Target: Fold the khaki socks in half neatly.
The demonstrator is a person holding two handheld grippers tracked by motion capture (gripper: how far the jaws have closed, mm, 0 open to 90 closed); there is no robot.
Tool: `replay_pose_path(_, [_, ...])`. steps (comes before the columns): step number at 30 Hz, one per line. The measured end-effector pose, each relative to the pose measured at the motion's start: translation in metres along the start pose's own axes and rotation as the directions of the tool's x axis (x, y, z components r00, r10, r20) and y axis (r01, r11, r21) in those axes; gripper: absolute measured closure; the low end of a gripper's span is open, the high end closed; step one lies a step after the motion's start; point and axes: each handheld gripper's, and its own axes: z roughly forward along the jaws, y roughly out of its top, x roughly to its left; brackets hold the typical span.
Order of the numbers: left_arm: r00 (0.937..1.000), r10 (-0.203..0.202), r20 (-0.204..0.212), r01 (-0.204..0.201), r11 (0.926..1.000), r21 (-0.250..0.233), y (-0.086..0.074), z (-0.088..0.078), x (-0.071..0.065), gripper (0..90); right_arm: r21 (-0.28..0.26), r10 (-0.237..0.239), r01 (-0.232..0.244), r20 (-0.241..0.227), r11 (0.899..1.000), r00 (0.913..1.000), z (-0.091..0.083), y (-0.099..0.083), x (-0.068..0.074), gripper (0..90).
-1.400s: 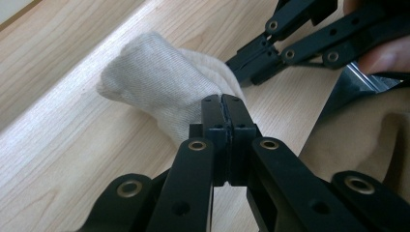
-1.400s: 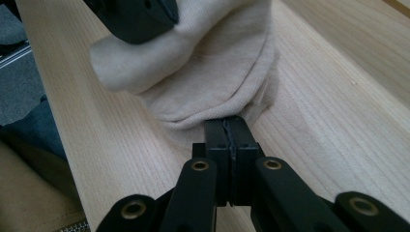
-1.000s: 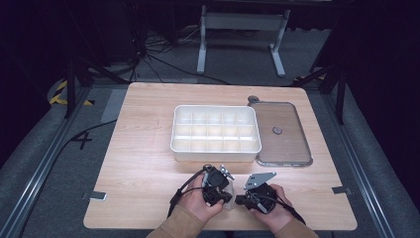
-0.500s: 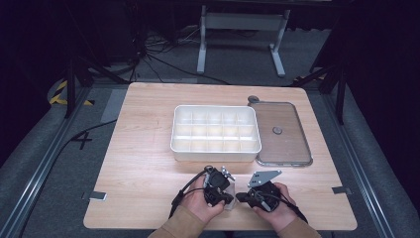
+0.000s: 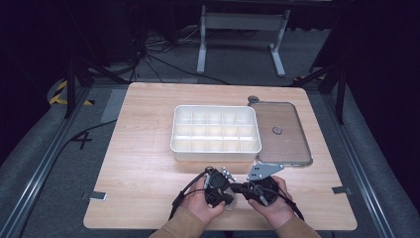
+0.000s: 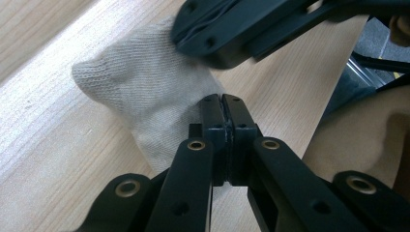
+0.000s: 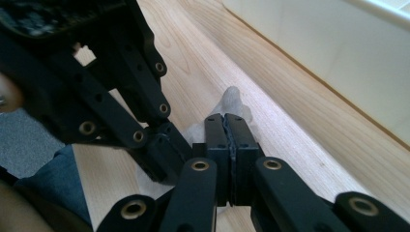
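We see a sock, pale knit, lying on the wooden surface at the near edge, about 6 o'clock from the white divided box, between the two hands. We read it as light, soft and floppy: no stiffness, it will sag and fold wherever it is unsupported, and the knit gives decent friction, so slipping is unlikely; nothing fragile. Best hold in our judgement is a pinch on a fold or edge of the fabric, one tool at each end to stretch or fold it. The left tool has its jaws pressed together, and in the left gripper view the tips sit on the sock's edge, so we take it as pinching the fabric. The right tool is also closed, with a bit of pale fabric bunched at its tips in the right gripper view, so it looks clamped on the sock too. In the high view the left tool and right tool sit nearly touching, tips pointed at each other. A clear lid lies at 3 o'clock of the box, just beside it. Against the earlier frames we find almost no change: both hands in the same spot at the near edge, both tools closed as before, box and lid unmoved.
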Motion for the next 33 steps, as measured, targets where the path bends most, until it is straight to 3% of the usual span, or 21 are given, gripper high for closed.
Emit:
replay_pose_path(8, [0.9998,0.02,0.002,-0.02,0.9998,0.001,-0.001,-0.003,-0.002,88.0,0.031,0.017,-0.017,0.008,0.999,0.9998,0.009,-0.004,-0.006,89.6])
replay_pose_path(13, [0.9995,-0.022,0.023,0.024,0.9971,-0.073,-0.004,-0.021,0.002,85.3,0.049,0.013,-0.013,0.012,0.999,0.9998,0.012,-0.007,-0.007,89.6])
replay_pose_path(16, [0.9993,-0.034,0.017,0.035,0.9969,-0.071,-0.006,-0.024,0.004,86.4,0.053,0.015,-0.015,0.008,0.999,0.9999,0.012,-0.008,-0.007,89.6])
replay_pose_path(31, [0.9997,-0.018,-0.015,0.019,0.9996,0.021,-0.008,-0.005,0.001,86.6,0.075,0.019,-0.019,-0.002,0.997,0.9998,0.012,-0.012,-0.008,89.4])
replay_pose_path(33, [0.9991,-0.04,-0.013,0.04,0.9987,0.03,-0.008,-0.004,0.001,86.7,0.079,0.02,-0.019,-0.003,0.997,0.9998,0.012,-0.013,-0.007,89.4])
